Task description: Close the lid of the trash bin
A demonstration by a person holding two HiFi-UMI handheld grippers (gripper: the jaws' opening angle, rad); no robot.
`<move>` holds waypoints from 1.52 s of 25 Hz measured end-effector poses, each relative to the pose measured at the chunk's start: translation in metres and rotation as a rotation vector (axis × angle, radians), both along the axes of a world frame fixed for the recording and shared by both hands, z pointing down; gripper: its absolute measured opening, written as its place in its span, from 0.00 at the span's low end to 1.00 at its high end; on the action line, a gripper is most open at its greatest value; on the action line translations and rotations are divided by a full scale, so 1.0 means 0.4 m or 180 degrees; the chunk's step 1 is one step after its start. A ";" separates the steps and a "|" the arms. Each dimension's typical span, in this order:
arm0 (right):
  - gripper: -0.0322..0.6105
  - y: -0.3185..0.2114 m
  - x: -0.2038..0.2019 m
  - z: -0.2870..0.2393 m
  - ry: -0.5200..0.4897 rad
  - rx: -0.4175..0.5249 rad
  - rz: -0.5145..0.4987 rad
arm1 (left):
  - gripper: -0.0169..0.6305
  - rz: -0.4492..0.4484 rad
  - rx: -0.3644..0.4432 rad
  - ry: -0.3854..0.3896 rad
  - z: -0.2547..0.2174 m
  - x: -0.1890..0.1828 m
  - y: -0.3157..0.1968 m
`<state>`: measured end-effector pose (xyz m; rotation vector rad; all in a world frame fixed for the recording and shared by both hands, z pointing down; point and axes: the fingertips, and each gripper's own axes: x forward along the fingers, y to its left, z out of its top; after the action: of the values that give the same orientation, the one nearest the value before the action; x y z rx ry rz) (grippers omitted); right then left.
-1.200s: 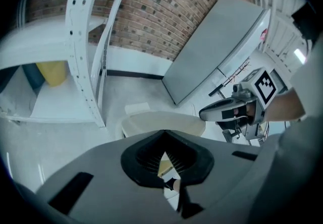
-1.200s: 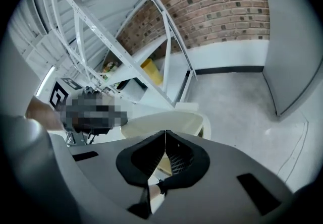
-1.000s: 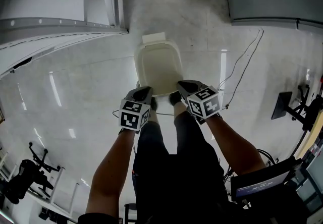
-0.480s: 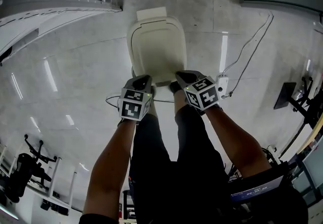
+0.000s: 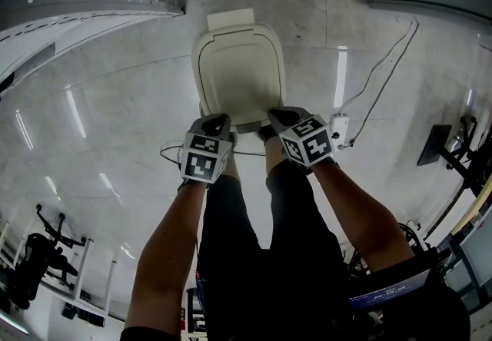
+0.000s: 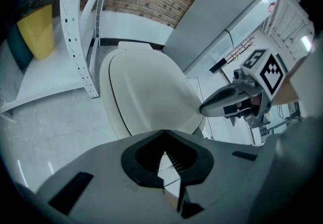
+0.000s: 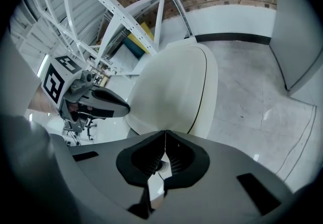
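**Shut and empty at the lid's near edge**

Jaws pressed together on left gripper [image 5: 217, 120] and right gripper [image 5: 280, 114], nothing between. Tips side by side at the lower edge of the trash bin lid [image 5: 238, 71] — down flat, upper centre. Bare floor [image 5: 115, 124] either side; white rack [image 5: 69, 9] upper left, cable [image 5: 374, 97] right. Forearms [image 5: 173, 247] stretched forward.

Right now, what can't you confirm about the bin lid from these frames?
- Front edge of the lid, head view: covered by the left gripper and right gripper, so a flush seat can't be seen.
- Same edge, both gripper views: cut off by each gripper's own body.
- What lies under the lid, head view: hidden by the lid itself.
- Whether the shut jaws touch the lid: cannot tell.
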<state>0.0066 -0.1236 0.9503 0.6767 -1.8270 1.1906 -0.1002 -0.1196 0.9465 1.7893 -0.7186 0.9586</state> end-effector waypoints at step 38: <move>0.06 -0.419 0.021 -1.539 -0.1653 0.3057 0.0210 | 0.02 -0.1097 0.3663 0.0949 -1.592 -0.109 -0.327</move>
<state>0.0149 -0.2911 0.3346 1.0002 -2.8603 0.4673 -0.1440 -0.2505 0.3097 2.5449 -1.4889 -0.0536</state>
